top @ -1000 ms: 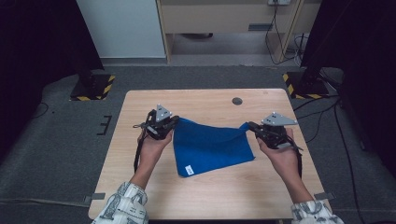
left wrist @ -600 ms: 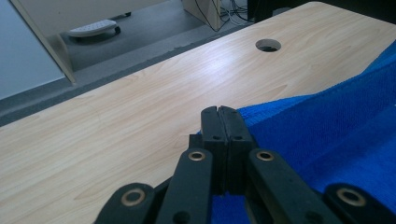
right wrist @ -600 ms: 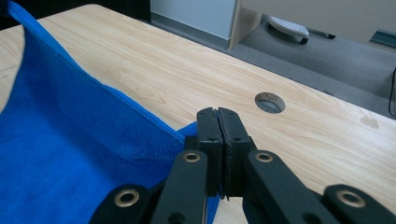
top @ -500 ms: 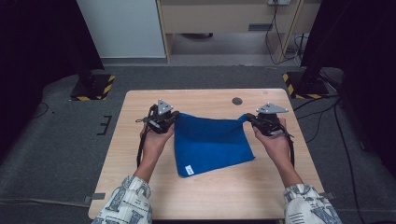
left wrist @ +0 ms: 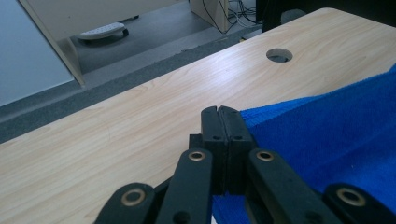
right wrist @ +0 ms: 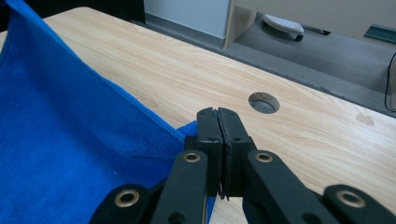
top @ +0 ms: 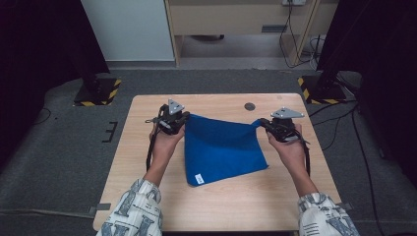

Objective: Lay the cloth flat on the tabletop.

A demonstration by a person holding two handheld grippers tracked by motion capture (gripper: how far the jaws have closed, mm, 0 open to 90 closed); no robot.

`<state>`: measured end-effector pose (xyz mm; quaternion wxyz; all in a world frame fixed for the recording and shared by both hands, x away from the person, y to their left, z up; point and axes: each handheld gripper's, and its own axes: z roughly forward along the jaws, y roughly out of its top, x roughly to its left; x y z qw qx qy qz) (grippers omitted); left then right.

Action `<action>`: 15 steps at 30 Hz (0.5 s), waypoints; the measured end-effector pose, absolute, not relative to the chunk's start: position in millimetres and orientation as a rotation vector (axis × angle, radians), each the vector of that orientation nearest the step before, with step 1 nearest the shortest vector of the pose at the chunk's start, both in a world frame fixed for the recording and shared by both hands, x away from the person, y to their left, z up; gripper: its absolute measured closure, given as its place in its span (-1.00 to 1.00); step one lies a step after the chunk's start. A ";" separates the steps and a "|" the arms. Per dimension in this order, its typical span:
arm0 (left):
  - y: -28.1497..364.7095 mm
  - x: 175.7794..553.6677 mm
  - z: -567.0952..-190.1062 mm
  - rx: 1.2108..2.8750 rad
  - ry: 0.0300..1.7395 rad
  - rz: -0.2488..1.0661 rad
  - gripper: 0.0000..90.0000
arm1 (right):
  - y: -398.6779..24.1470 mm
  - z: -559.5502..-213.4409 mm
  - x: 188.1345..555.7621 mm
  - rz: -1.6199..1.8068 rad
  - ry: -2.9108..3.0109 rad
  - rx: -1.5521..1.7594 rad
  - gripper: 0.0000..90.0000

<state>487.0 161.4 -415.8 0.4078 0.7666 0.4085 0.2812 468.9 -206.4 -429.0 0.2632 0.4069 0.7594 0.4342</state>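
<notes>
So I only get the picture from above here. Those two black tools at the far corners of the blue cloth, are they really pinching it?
Observer: Yes. The left gripper has its jaws pressed together on a corner of the blue cloth.
Operator: And the other tool?
Observer: The same. The right gripper is shut on its own corner, with the cloth running out from under its jaws.
Operator: What is that dark dot on the table between them?
Observer: A round hole cut through the wooden top.
Operator: Is the cloth smooth?
Observer: No, close up it has a fuzzy, towel-like surface.
</notes>
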 end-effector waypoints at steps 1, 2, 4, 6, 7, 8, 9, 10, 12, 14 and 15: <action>159.5 488.8 -415.9 1.932 1.030 0.710 0.98 | -206.8 -428.6 468.5 1.173 2.054 1.100 0.97; 157.9 490.9 -415.8 1.938 1.032 0.709 0.98 | -207.4 -428.2 468.3 1.167 2.053 1.102 0.97; 154.5 494.9 -415.8 1.945 1.035 0.706 0.98 | -209.4 -427.6 468.5 1.162 2.054 1.108 0.97; 150.8 498.4 -416.3 1.959 1.038 0.708 0.98 | -212.2 -428.1 469.9 1.165 2.041 1.122 0.97; 149.7 499.6 -416.6 1.962 1.041 0.708 0.98 | -213.1 -429.0 471.0 1.165 2.044 1.127 0.97; 148.0 501.5 -416.8 1.969 1.043 0.709 0.98 | -213.7 -430.0 471.9 1.165 2.042 1.131 0.97; 146.4 503.0 -417.2 1.973 1.044 0.711 0.98 | -214.6 -431.9 473.7 1.164 2.041 1.138 0.97; 145.3 504.5 -417.3 1.980 1.044 0.710 0.98 | -215.5 -433.4 475.1 1.160 2.045 1.141 0.97; 141.3 507.8 -418.0 1.980 1.047 0.701 0.98 | -218.5 -435.4 477.4 1.153 2.047 1.151 0.97; 135.0 510.3 -418.2 1.984 1.041 0.699 0.98 | -221.9 -435.1 477.1 1.152 2.038 1.161 0.97; 132.2 511.1 -418.1 1.983 1.037 0.696 0.98 | -224.5 -434.3 476.0 1.153 2.033 1.167 0.97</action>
